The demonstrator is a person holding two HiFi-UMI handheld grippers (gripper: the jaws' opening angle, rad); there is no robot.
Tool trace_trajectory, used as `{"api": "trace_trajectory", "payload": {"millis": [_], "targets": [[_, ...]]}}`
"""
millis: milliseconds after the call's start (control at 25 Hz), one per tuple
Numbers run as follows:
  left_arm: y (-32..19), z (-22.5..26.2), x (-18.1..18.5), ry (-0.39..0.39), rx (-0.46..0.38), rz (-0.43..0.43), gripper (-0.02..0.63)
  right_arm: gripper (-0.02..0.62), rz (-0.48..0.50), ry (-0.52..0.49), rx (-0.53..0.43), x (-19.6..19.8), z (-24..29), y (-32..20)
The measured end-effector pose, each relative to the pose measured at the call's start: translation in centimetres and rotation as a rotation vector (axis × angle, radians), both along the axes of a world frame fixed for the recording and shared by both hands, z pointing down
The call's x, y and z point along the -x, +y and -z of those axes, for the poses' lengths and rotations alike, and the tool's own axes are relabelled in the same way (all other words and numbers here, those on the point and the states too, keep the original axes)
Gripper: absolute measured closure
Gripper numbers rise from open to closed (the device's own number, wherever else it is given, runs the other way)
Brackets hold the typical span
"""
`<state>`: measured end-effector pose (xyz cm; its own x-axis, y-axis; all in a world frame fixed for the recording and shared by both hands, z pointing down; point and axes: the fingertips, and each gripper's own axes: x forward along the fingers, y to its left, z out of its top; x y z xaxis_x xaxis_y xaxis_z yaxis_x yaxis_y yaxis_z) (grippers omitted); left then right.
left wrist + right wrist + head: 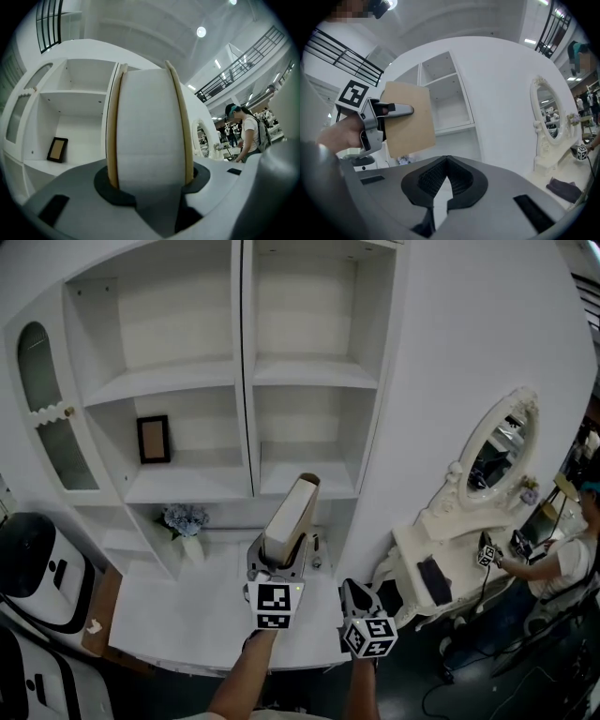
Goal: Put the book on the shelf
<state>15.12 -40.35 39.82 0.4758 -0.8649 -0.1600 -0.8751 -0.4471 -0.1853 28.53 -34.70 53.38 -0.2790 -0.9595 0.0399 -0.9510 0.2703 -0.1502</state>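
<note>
Shelving of white boards [246, 381] fills the wall ahead, split by a centre upright into two columns of open compartments. The book [292, 517] is not on any board: it hangs in the air in front of the lowest compartment of the right column, above the back edge of the white desk top [187, 610]. It has tan covers and a pale page block and stands on end, its top leaning toward the shelving.

The left gripper [279, 563] clamps the book's lower end. In the left gripper view the page block faces the camera and a jaw presses on each cover from the outside.

The right gripper [447, 161] floats just beside the left one, to its right, over the front edge of the desk top. Its ribbed pads meet at the tips with nothing between them. From its own view the book's cover shows to the left, clear of these jaws.

A dark-rimmed picture frame [154, 439] stands on the left column's middle board, near its left end, against the back panel. A bunch of pale blue flowers [185, 519] in a white vase [192, 547] sits at the back left corner of the desk top. To the right of the shelving stands a white dressing table with an oval mirror [497, 451], and a person [572, 559] bends over it at the far right.
</note>
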Motion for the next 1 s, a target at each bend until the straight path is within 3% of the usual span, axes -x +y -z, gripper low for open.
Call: {"api": "trace_trajectory", "payload": {"millis": [360,560,1000], "targets": [[-2.9,6.1,-1.3,0.024,-0.030,-0.023,0.374,0.570,0.012,0.007,-0.025,2.2,1.1,-0.6],[-5.4,8.2,-2.7,-0.001,-0.049,-0.056,0.374,0.569,0.001,0.010,-0.028,2.2,1.2,-0.7],[-13.0,7.9,-5.7,0.019,0.054,-0.011,0.376,0.569,-0.036,0.032,-0.034,1.3,1.3,-2.4]]}}
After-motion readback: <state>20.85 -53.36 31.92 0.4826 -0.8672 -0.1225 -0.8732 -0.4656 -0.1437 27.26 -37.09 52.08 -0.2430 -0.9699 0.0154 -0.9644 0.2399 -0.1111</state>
